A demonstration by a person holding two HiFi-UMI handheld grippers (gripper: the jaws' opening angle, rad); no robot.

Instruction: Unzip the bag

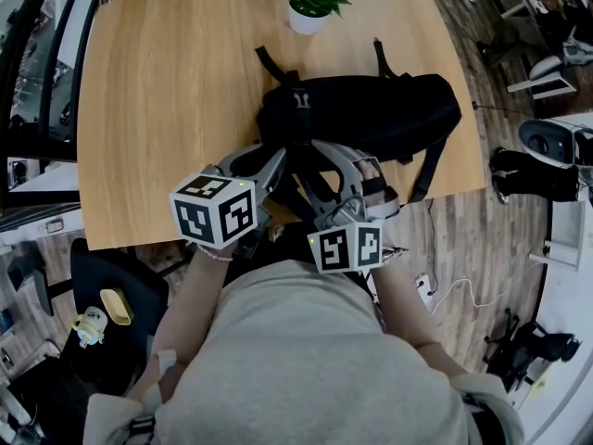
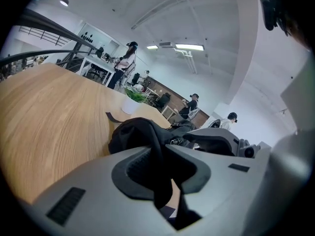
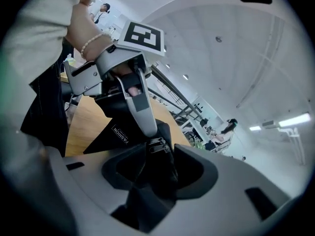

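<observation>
A black backpack (image 1: 371, 109) lies on the wooden table (image 1: 167, 91), close to its near edge. Both grippers meet at the bag's near left end. In the left gripper view, my left gripper (image 2: 165, 154) is shut on a fold of the bag's black fabric (image 2: 133, 134). My right gripper (image 3: 160, 156) stands open, with two metal zipper pulls (image 3: 156, 145) and dark fabric lying between its jaws, unpressed. In the head view the left gripper (image 1: 281, 162) and the right gripper (image 1: 313, 156) sit side by side. The right gripper view shows the left gripper (image 3: 133, 97) just ahead.
A small potted plant (image 1: 310, 3) in a white pot stands at the table's far edge, behind the bag. A bag strap (image 1: 431, 170) hangs over the near edge at the right. Bare tabletop lies to the left. A dark chair (image 1: 111, 295) stands below left.
</observation>
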